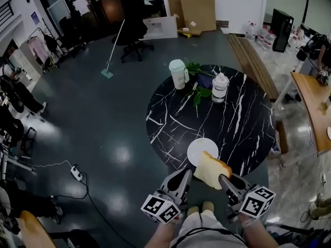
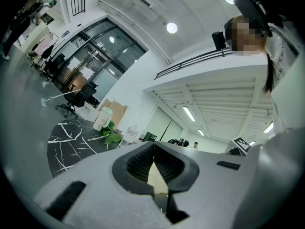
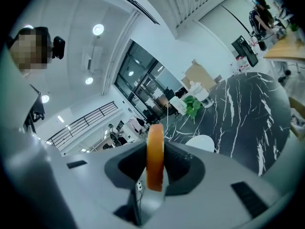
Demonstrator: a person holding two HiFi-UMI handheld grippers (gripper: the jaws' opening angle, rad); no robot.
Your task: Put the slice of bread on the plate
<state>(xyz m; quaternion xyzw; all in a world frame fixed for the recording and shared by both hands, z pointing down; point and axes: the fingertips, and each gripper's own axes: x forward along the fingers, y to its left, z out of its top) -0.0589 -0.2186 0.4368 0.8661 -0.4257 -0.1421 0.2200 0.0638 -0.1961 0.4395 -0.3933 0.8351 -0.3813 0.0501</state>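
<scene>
A slice of bread (image 1: 211, 170) with a brown crust stands on edge between the pads of my right gripper (image 1: 223, 177), which is shut on it. It hangs over the near rim of the round black marble table (image 1: 243, 128), just in front of the white plate (image 1: 201, 150). In the right gripper view the bread (image 3: 155, 168) fills the gap of the gripper (image 3: 156, 147), with the plate (image 3: 202, 142) beyond. My left gripper (image 1: 186, 173) is close to the bread's left edge; its jaws (image 2: 153, 151) meet at the tips, and it holds nothing I can make out.
At the table's far side stand a pale green cup (image 1: 177, 74), a clear lidded jar (image 1: 220, 87) and green leaves (image 1: 199, 92). A power strip (image 1: 76, 172) lies on the floor to the left, and an office chair (image 1: 135, 35) stands beyond the table. A wooden desk (image 1: 313, 107) is at the right.
</scene>
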